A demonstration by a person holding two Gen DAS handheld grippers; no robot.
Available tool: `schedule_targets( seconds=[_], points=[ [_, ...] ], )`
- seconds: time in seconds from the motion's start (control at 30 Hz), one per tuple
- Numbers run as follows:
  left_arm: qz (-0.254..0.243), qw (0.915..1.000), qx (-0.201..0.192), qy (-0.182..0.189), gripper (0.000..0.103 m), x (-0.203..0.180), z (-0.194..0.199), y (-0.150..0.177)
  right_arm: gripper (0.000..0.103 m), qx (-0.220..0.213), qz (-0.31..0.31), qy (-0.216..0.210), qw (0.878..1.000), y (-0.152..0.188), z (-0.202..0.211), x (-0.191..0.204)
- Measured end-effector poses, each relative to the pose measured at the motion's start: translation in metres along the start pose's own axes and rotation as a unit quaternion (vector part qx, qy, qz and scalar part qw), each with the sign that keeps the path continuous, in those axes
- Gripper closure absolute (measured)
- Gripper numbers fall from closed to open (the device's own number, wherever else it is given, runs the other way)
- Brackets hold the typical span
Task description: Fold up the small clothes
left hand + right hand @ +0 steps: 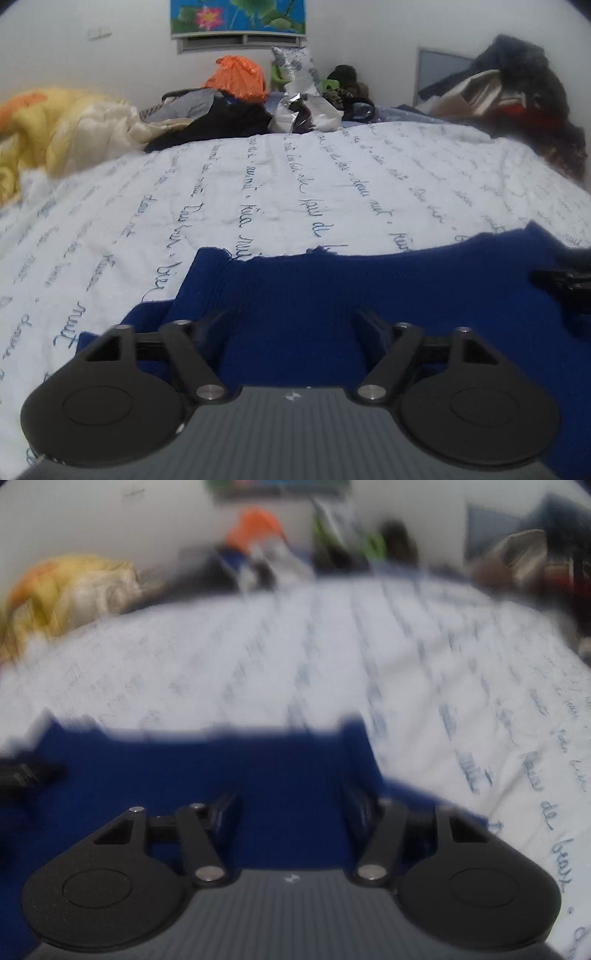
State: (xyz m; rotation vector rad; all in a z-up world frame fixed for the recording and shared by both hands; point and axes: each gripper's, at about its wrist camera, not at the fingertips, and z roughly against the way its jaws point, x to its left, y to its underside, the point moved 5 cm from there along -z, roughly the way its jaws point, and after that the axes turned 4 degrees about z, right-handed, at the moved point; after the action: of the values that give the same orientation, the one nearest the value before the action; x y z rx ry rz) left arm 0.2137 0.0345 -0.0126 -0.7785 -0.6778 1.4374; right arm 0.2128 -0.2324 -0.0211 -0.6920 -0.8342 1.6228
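Note:
A dark blue knitted garment (332,291) lies flat on the white bedspread with blue script (258,184). My left gripper (293,325) is open, its fingers low over the garment's near left part. My right gripper (290,805) is open too, over the garment's right part (221,764); that view is blurred. Each gripper shows at the edge of the other's view: the right one (565,284) at the far right of the left wrist view, the left one (26,775) at the far left of the right wrist view.
At the far edge of the bed lie a yellow blanket (55,122), an orange bag (236,77), dark clothes (229,122), crumpled silver foil (303,110) and a heap of clothes (517,96) at the right. White wall behind.

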Motion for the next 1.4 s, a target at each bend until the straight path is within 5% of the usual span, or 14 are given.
schedule_targets(
  seconds=[1.4],
  points=[
    [0.014,0.9999,0.002,-0.004,0.018,0.003,-0.001,0.002,0.030,-0.008,-0.016,0.022,1.000,0.004,0.008,-0.007]
  ],
)
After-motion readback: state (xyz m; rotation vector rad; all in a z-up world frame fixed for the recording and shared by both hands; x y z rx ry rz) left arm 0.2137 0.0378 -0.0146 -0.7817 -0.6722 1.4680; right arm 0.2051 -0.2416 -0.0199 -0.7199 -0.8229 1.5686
